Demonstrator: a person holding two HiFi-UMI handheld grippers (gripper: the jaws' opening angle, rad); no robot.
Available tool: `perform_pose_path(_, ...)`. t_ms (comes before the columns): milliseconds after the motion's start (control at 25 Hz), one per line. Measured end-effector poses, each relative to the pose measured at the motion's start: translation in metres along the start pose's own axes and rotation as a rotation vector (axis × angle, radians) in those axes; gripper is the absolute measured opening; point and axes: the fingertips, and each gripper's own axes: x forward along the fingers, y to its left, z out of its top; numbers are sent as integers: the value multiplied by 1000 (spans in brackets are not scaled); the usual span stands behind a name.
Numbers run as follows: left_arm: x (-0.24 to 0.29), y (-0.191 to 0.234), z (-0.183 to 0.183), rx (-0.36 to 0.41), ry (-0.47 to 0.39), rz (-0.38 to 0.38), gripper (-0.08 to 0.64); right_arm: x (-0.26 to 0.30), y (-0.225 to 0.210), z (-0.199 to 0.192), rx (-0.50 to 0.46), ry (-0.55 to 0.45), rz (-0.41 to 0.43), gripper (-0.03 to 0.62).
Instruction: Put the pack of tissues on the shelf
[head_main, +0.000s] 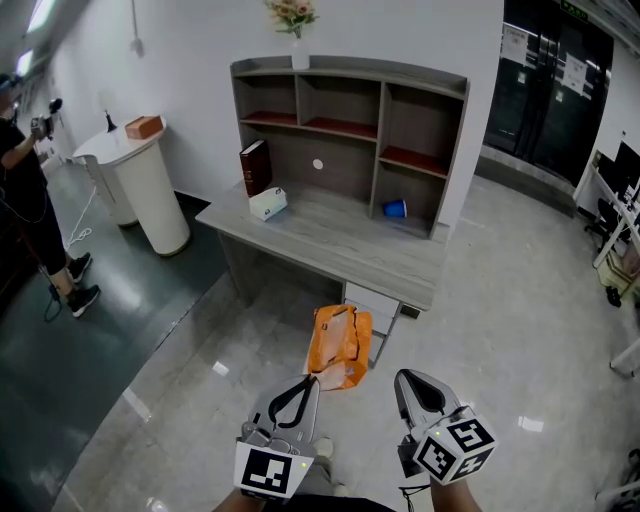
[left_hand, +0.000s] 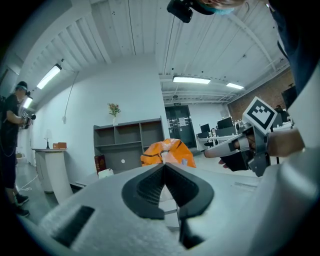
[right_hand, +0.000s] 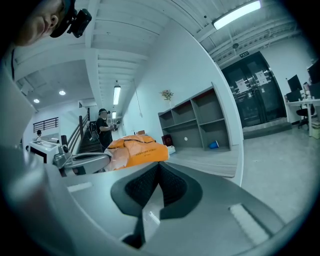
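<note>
An orange plastic pack of tissues (head_main: 342, 340) hangs in the air in front of the desk. My left gripper (head_main: 312, 380) is shut on its near lower edge. In the left gripper view the pack (left_hand: 167, 151) bulges just past the closed left gripper (left_hand: 163, 165). My right gripper (head_main: 403, 378) is beside it on the right, shut and holding nothing. The right gripper view shows that gripper (right_hand: 159, 164) closed, with the pack (right_hand: 137, 150) off to its left. The grey shelf unit (head_main: 380, 120) stands on the desk (head_main: 340, 245) ahead, and most of its compartments are bare.
On the desk stand a dark red book (head_main: 255, 168), a white box (head_main: 268, 203) and a blue cup (head_main: 394, 209). A vase of flowers (head_main: 296, 20) tops the shelf. A white round stand (head_main: 150, 200) and a person (head_main: 30, 200) are at the left.
</note>
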Motion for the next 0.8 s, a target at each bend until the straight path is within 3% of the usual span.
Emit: perform_pose_path(800, 102, 97, -14, 27, 6, -54, 0, 135, -32, 41, -15, 15, -13, 2)
